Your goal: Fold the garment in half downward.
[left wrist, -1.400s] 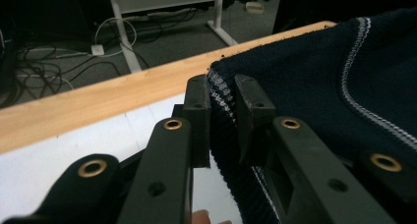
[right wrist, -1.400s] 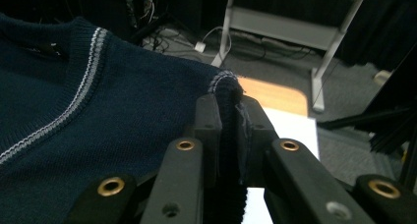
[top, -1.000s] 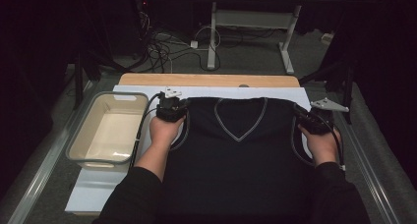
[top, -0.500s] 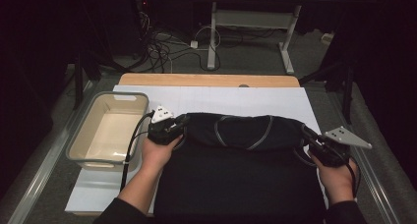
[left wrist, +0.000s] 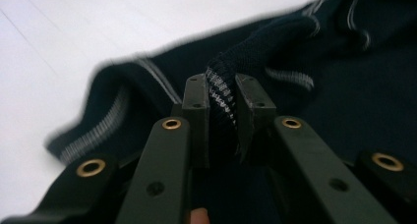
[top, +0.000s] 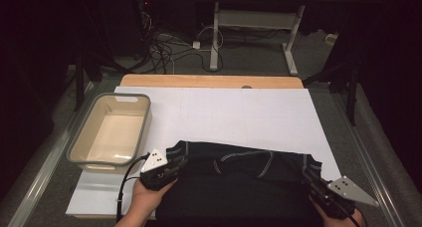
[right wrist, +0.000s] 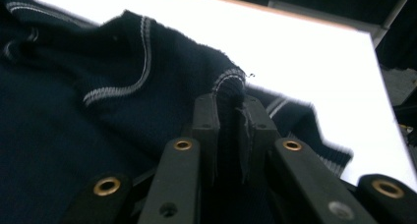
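At the near edge of the worktop (top: 224, 112), the folded dark sweater (top: 239, 187) lies crosswise; the left hand-held gripper (top: 176, 166) and the right hand-held gripper (top: 308, 175) each pinch its folded edge.

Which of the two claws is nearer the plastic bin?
The left claw, pinching the dark sweater at its left edge beside the beige bin. The right claw grips the opposite edge.

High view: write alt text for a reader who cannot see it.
A person's two hand-held grippers, left gripper and right gripper, each pinch an edge of a dark knit garment folded over at the near side of a white-covered table. A beige bin sits at left.
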{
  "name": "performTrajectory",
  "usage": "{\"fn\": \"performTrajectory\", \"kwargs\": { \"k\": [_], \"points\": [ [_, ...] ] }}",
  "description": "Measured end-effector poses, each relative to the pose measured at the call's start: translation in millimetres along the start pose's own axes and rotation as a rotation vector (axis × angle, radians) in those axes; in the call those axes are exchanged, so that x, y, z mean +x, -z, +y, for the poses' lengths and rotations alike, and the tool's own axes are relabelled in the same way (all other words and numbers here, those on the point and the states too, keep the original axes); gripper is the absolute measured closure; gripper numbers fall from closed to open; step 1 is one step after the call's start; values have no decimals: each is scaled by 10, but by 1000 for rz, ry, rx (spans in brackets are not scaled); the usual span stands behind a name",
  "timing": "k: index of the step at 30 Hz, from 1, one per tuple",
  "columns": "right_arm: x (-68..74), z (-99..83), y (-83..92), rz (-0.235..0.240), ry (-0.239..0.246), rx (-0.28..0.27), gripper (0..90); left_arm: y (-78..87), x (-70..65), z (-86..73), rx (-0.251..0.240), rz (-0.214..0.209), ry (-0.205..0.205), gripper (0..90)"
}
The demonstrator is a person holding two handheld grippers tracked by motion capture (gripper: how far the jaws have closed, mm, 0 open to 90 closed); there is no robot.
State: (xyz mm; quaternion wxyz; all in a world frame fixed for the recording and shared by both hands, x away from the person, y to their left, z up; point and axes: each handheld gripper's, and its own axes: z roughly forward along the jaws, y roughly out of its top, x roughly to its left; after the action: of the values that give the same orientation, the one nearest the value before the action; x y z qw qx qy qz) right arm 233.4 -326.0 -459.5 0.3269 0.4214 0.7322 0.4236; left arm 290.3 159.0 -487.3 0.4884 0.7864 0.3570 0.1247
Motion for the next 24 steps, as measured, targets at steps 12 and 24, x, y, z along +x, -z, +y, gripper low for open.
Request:
{"fn": "performTrajectory", "kwargs": {
  "k": [12, 24],
  "points": [
    [84, -339, 200, 42, -5, 71, 775, 192, -168, -191, 61, -13, -11, 621],
    [293, -71, 393, 92, -7, -26, 617, 296, -463, -13, -11, -22, -110, 493]
  ]
}}
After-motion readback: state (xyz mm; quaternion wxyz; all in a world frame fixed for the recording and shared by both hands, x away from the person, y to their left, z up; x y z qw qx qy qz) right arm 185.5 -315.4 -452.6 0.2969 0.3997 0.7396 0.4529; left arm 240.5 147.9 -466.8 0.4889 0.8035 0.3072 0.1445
